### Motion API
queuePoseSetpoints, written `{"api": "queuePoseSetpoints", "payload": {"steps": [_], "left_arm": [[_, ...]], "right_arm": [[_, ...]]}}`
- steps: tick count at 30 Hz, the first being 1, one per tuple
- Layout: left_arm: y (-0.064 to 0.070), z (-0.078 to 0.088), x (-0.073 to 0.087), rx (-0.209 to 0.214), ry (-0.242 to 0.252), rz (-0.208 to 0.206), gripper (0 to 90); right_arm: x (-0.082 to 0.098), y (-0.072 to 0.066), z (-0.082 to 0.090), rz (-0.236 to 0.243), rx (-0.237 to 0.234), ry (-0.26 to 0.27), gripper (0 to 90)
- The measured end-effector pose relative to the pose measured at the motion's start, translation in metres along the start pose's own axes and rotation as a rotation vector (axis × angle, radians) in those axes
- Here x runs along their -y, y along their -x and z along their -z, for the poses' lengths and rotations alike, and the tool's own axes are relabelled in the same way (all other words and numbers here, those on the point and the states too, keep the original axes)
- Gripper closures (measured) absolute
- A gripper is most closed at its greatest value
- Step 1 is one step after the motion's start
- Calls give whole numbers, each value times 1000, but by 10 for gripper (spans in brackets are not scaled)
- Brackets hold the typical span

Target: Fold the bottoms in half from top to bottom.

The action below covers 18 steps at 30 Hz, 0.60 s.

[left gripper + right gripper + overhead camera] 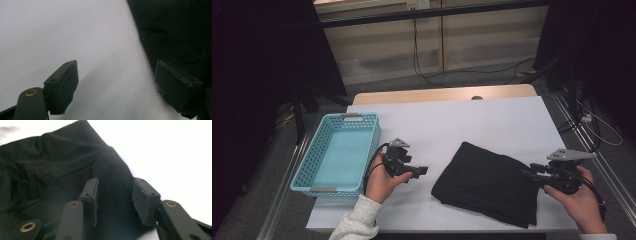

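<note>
A folded black cloth (489, 182) lies flat on the white table (452, 120), right of centre. My right gripper (536, 172) hovers at the cloth's right edge; in the right gripper view its jaws stand apart over the cloth (50, 165) with nothing pinched between them. My left gripper (422, 170) sits left of the cloth, pointing toward it, jaws wide apart. The left gripper view has bare table between the jaws and the cloth (175, 30) at the right, behind one pad (175, 85).
A light blue perforated basket (317, 150) stands at the table's left edge, nothing inside it. Cables run along the floor beyond the table's far edge. Metal rails flank the table on both sides.
</note>
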<state>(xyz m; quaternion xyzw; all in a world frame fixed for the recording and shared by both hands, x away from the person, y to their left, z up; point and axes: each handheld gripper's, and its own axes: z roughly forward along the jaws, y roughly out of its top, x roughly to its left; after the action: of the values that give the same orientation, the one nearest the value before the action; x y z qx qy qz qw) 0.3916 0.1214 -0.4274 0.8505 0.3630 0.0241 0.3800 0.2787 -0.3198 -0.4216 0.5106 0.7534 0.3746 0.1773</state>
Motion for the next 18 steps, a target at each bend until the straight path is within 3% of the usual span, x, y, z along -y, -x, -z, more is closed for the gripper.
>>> {"api": "queuePoseSetpoints", "payload": {"steps": [5,8,13,18], "left_arm": [[2,0,2,4,4,7,190],[2,0,4,5,-2,0,190],[3,0,7,1,-4,4,190],[4,-1,9,3,-6,3,190]], "right_arm": [[-7,3,-6,-1,17,14,438],[-11,5,-13,-10,39,25,455],[-20,4,-33,10,26,29,510],[-14,8,-53,25,38,-44,550]]}}
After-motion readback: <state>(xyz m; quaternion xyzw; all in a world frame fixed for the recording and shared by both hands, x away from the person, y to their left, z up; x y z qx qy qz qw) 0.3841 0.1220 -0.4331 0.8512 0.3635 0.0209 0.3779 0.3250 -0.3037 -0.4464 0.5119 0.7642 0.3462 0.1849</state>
